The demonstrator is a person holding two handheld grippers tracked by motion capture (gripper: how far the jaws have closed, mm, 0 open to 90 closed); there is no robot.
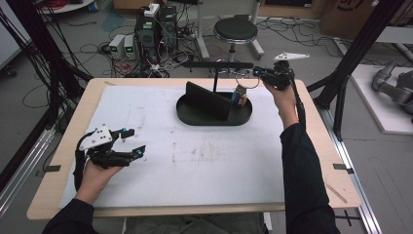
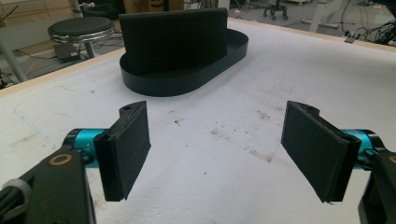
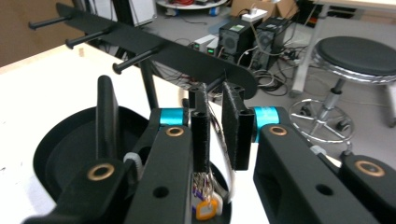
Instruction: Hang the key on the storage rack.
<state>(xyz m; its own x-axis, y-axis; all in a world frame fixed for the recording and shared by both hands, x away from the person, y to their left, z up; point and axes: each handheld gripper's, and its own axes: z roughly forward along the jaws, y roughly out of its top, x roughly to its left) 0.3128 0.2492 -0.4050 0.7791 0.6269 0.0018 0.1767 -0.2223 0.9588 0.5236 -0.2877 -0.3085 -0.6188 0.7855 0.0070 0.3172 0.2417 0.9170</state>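
A black bar with several pegs (image 3: pixel 177 49) stands on a post over the black oval tray (image 1: pixel 214 120), which has an upright black panel (image 1: pixel 207 101). My right gripper (image 1: pixel 254 73) is at the bar's right end. A thin metal key ring (image 3: pixel 227 161) runs through the narrow gap between its pads, right by the end peg. The pads do not seem to press on it. Keys and a coloured tag (image 3: pixel 205 207) dangle from the ring over the tray. My left gripper (image 1: pixel 135 141) rests low over the white mat at the front left, jaws wide open and empty (image 2: pixel 217 156).
The white mat (image 1: pixel 195 161) covers most of the wooden table. Behind the table stand a round stool (image 1: pixel 235 30) and computer boxes with cables (image 1: pixel 156 29). Black frame posts (image 1: pixel 358 48) rise at the right and left sides.
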